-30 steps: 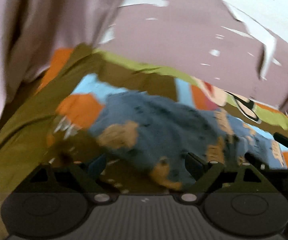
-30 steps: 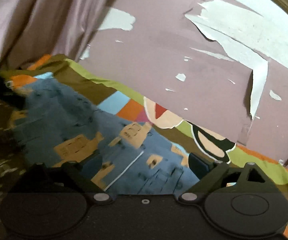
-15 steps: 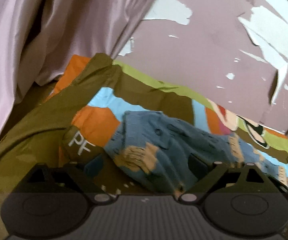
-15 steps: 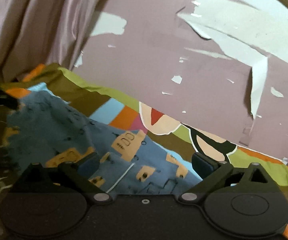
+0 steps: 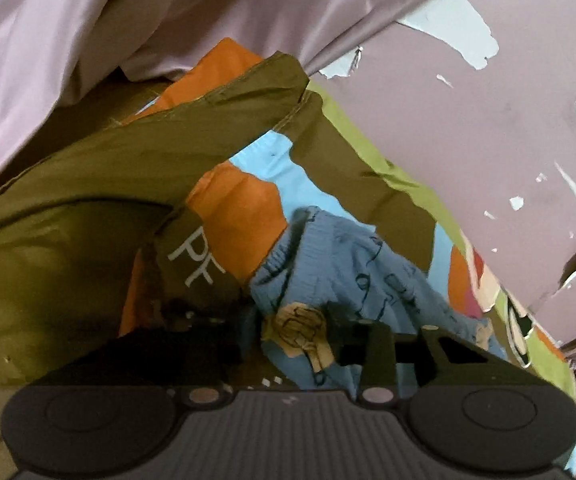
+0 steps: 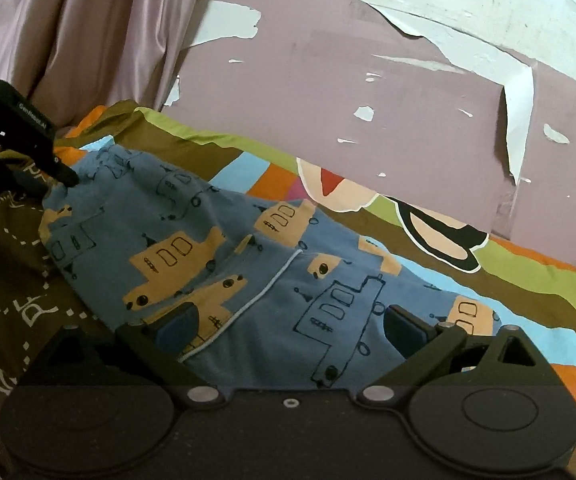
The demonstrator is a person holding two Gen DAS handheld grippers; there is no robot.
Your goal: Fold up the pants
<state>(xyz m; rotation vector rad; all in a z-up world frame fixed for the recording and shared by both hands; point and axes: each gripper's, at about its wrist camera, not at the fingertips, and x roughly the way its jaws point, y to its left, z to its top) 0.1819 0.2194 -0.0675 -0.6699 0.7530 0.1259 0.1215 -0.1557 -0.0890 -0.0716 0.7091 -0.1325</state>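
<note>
The left gripper (image 5: pixel 292 332), its jaws just closing, pinches one end of the pants (image 6: pixel 247 264) on the bed (image 6: pixel 528 280) to lift it; the right gripper (image 6: pixel 288 328) hovers wide open over the other end.

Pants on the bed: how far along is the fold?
Done: the blue pants lie spread on the patterned sheet, no fold visible yet. In hand: the left gripper, jaws just closing, is pinching the waist end; the right gripper hangs open over the legs. Left: every fold.
</note>
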